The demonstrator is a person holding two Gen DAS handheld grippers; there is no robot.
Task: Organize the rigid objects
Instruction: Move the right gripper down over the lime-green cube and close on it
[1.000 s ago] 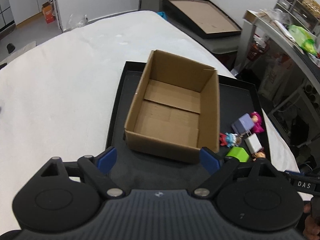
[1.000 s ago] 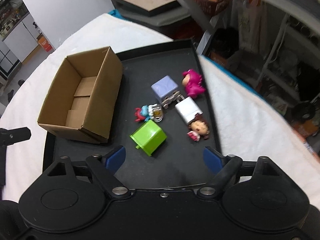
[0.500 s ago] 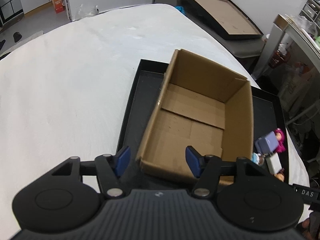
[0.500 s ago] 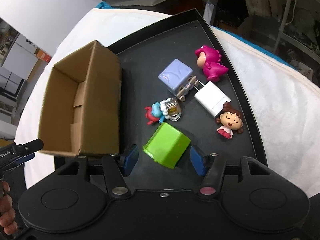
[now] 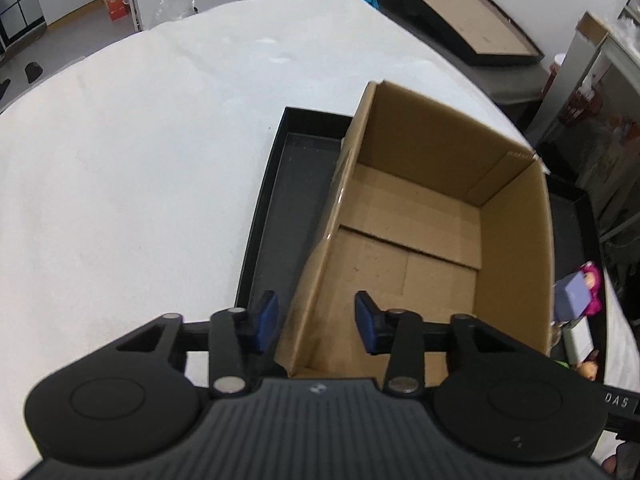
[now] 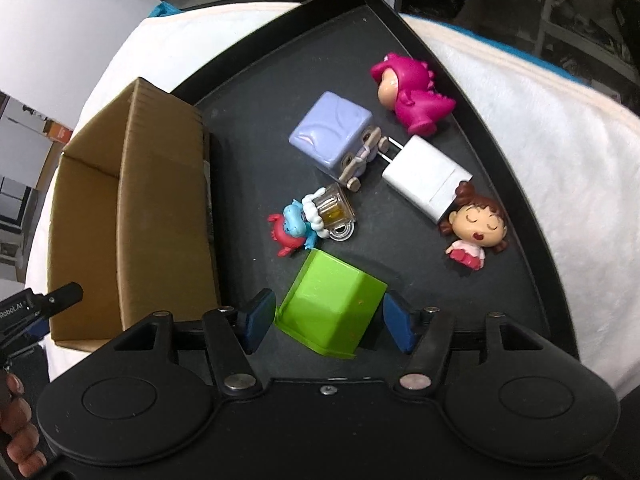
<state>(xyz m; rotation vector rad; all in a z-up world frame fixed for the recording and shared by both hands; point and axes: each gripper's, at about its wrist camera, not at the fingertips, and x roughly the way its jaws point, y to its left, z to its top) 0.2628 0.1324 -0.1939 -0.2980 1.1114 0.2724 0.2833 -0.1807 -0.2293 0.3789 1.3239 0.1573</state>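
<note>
Box (image 5: 420, 216) of matt brown corrugated cardboard; tray (image 6: 400, 52) black and matt; cloth (image 5: 140, 160) white, slightly fuzzy; green block (image 6: 334, 306) smooth plastic; charger (image 6: 424, 178) white plastic; figurines (image 6: 412, 94) glossy plastic.

The light is bright and even, and it seems to come from above. The white cloth (image 5: 140, 184) looks almost too bright. The cardboard box (image 5: 420, 232) has soft shadows inside. Straight lines bend near the edges of both pictures. The toys at the tray's (image 6: 532, 280) right edge look slightly fuzzy.
</note>
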